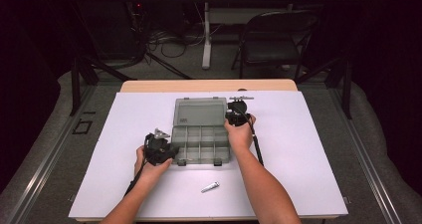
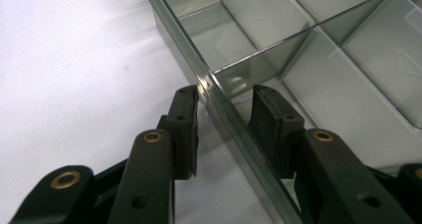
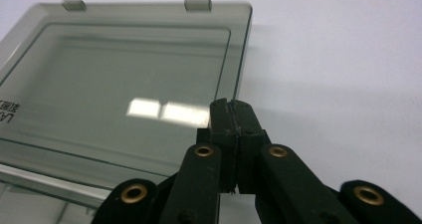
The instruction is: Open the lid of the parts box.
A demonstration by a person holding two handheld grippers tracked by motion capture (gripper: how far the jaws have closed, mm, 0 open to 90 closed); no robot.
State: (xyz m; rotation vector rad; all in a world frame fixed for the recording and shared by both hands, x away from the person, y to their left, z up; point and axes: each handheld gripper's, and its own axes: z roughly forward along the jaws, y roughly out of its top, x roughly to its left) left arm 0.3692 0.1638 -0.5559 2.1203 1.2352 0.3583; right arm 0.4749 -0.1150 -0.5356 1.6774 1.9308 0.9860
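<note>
High view: left hand-held gripper (image 1: 170, 152) straddles the box (image 1: 201, 143) wall, jaws apart, likely steadying it; right hand-held gripper (image 1: 232, 118), jaws together, rests at the lid (image 1: 199, 111) edge.

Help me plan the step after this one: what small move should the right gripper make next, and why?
Probably swing the lid forward over the organiser box. The right gripper is shut at the lid's edge, the lid lies fully open, and the left gripper straddles the box's side wall, seemingly steadying it. A small metal piece lies outside on the table.
</note>
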